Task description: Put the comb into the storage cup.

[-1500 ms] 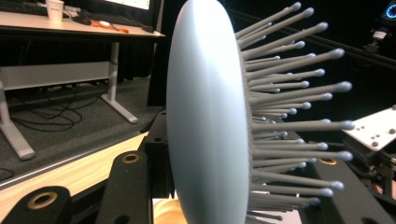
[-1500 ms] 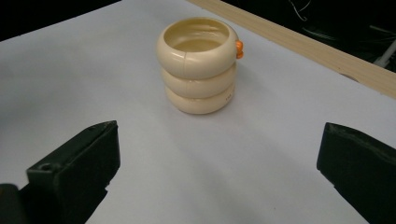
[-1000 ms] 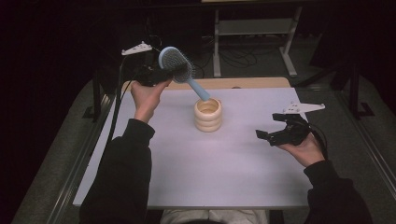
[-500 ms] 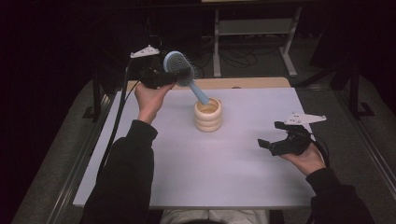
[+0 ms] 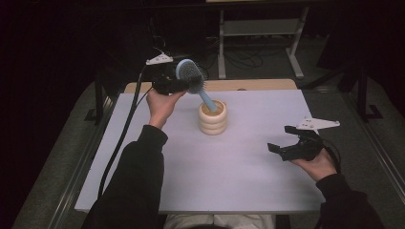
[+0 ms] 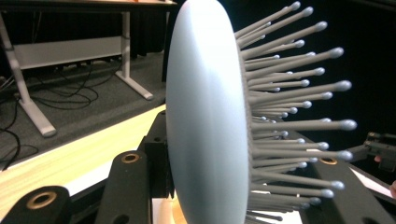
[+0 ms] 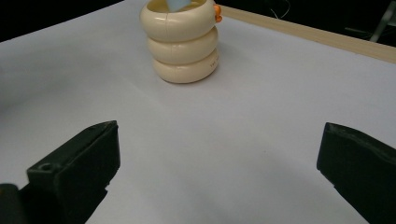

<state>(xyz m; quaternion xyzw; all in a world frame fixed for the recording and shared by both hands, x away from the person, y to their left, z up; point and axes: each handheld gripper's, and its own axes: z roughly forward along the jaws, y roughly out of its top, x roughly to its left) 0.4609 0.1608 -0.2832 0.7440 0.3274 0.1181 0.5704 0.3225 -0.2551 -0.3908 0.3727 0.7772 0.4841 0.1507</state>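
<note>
White table [image 5: 157,143], left gripper [image 5: 184,83] clamped on blue hairbrush [image 5: 191,76], handle in cream holder [image 5: 213,119], right gripper [image 5: 284,143] apart.

Left claw [image 5: 184,83], clamped on blue hairbrush [image 5: 191,76], sunk slightly since a second ago. Brush handle tip, earlier just above rim of cream ringed holder [image 5: 213,119], now inside its mouth. Right claw [image 5: 286,143] shifted slightly toward near-right edge of worktop [image 5: 239,176].

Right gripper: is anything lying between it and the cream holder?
Nothing. In the right gripper view, bare white table runs from the open right gripper up to the cream holder. The high view shows the same bare stretch.
</note>
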